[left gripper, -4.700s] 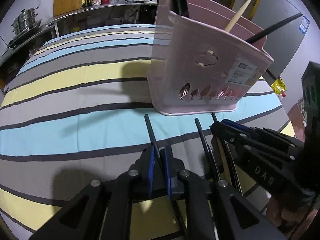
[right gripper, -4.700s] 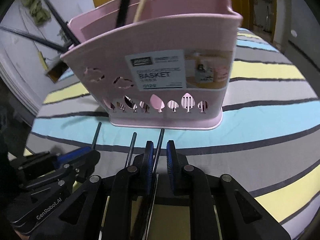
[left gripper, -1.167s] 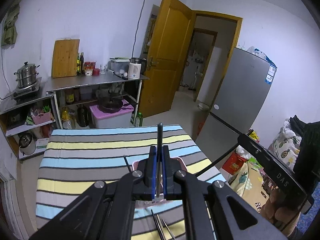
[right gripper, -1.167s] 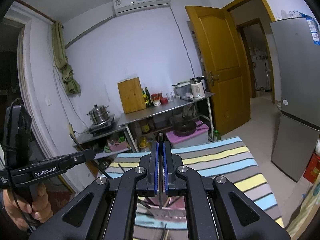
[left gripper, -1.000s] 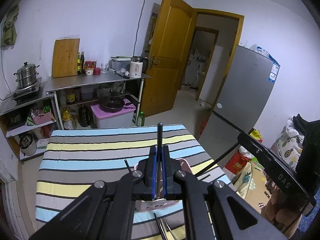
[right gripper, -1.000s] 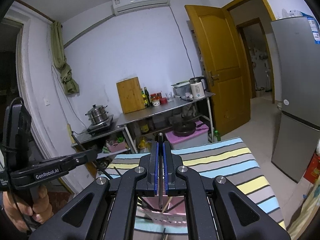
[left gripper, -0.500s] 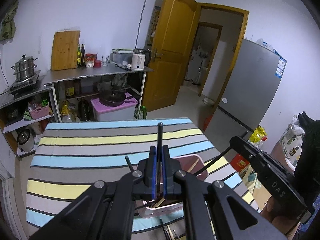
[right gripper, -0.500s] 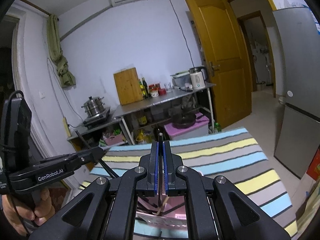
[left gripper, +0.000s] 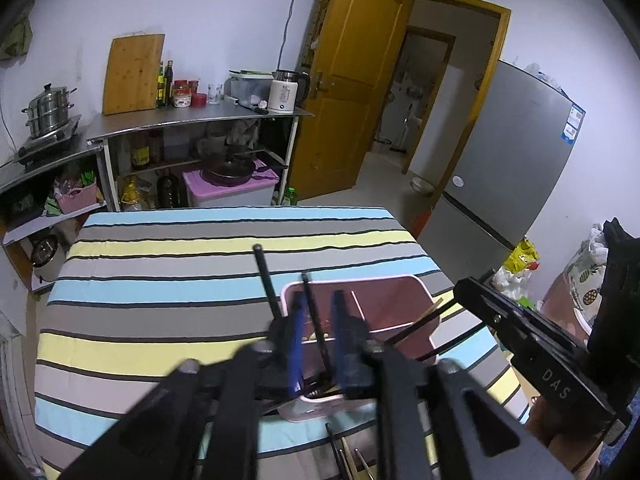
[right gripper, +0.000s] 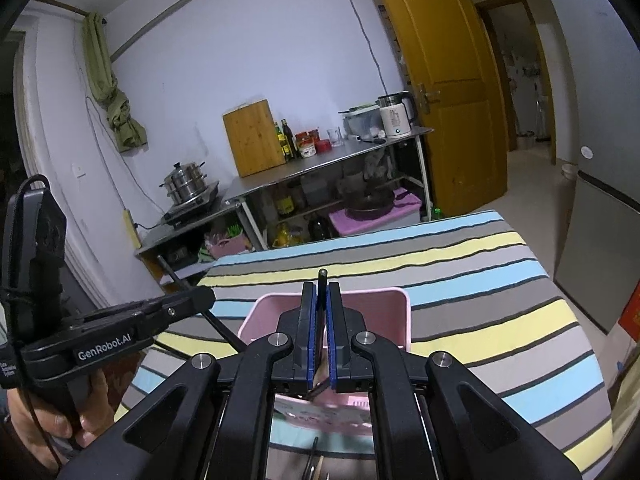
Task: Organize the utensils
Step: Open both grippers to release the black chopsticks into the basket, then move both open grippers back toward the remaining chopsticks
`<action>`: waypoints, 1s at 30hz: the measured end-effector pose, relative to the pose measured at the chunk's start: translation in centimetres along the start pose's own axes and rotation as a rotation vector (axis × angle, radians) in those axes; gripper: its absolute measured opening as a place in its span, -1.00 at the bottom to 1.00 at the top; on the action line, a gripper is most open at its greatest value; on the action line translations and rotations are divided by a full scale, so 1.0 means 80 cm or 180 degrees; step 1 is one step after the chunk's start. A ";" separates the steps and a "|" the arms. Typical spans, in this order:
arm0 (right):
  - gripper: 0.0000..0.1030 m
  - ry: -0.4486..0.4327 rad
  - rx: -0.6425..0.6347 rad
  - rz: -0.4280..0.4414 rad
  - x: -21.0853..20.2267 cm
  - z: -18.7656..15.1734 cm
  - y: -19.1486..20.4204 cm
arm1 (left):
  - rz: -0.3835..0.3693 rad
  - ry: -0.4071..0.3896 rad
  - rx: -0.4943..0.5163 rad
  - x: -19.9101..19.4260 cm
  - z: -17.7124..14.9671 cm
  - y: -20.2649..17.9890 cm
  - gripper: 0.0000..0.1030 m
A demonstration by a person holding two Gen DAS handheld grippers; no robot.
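Observation:
A pink utensil basket [left gripper: 404, 292] stands on the striped table, seen from above; it also shows in the right wrist view [right gripper: 394, 300]. My left gripper [left gripper: 318, 304] is open above the basket. A black chopstick [left gripper: 314, 320] stands loose between its pads, leaning in the basket beside another black stick [left gripper: 266, 280]. My right gripper [right gripper: 320, 294] is shut on a black chopstick [right gripper: 321, 276], held upright over the basket. The right gripper's body shows in the left wrist view [left gripper: 532, 340].
The striped cloth [left gripper: 200, 280] covers the table. More chopsticks [left gripper: 346, 456] lie on the near edge below the basket. A steel counter [left gripper: 192, 120] with kettle and cutting board is behind. A fridge [left gripper: 508, 168] stands at the right.
My left gripper has opened and let go of its black chopstick, which now leans in the basket. Both grippers have come lower over the basket. The right gripper still holds its chopstick.

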State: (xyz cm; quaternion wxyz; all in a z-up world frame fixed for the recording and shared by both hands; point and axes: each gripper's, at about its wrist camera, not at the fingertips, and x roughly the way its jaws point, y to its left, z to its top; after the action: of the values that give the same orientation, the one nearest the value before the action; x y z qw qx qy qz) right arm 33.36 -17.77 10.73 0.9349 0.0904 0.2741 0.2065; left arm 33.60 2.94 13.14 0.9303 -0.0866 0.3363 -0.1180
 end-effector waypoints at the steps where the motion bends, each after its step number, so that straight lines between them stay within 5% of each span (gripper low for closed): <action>1: -0.92 -0.0003 -0.0007 -0.0001 -0.001 0.000 0.000 | -0.0003 -0.0014 -0.0004 0.000 0.002 0.003 -0.32; 5: -0.75 -0.0085 -0.0032 -0.0007 -0.017 0.003 0.001 | 0.0031 -0.0096 -0.0005 -0.012 0.005 0.008 -0.24; 16: -0.74 -0.0164 -0.0041 -0.0033 -0.072 -0.003 0.003 | 0.0048 -0.0290 -0.0028 -0.070 -0.003 0.009 -0.23; 30: -0.74 -0.0109 -0.0043 -0.0114 -0.146 -0.070 0.005 | -0.0048 -0.0306 0.0050 -0.124 -0.085 -0.014 -0.20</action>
State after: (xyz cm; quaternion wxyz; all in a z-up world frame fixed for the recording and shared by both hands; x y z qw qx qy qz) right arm 21.23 -22.19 11.76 0.9436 0.0828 0.2582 0.1900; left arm 21.60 4.05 14.24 0.9451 -0.0875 0.2897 -0.1234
